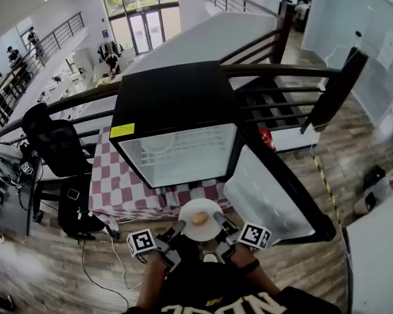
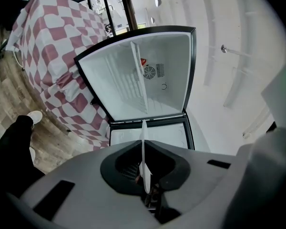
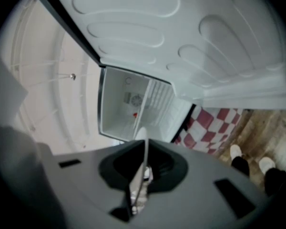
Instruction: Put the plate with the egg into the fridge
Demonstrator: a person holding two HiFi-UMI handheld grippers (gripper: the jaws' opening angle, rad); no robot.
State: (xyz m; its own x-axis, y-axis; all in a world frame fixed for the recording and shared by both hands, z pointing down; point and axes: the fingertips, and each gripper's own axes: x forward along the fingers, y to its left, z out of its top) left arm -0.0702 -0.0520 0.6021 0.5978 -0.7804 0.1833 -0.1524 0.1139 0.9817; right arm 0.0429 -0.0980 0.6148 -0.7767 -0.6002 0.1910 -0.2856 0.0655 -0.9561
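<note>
A white plate [image 1: 189,210] with a brown egg [image 1: 200,218] on it hangs level just in front of the open mini fridge [image 1: 177,150]. My left gripper [image 1: 178,227] is shut on the plate's left rim and my right gripper [image 1: 220,220] is shut on its right rim. In the left gripper view the plate [image 2: 143,149] shows edge-on between the jaws of the left gripper [image 2: 145,178], with the fridge's white inside [image 2: 155,80] ahead. In the right gripper view the plate's rim [image 3: 145,151] is likewise pinched in the right gripper [image 3: 141,175], facing the fridge [image 3: 128,106].
The fridge stands on a table with a red-and-white checked cloth [image 1: 114,185]. Its door [image 1: 268,191] swings open to the right, close beside my right gripper. A black office chair [image 1: 52,142] and a dark bag [image 1: 75,208] are at the left. A dark railing [image 1: 281,70] runs behind.
</note>
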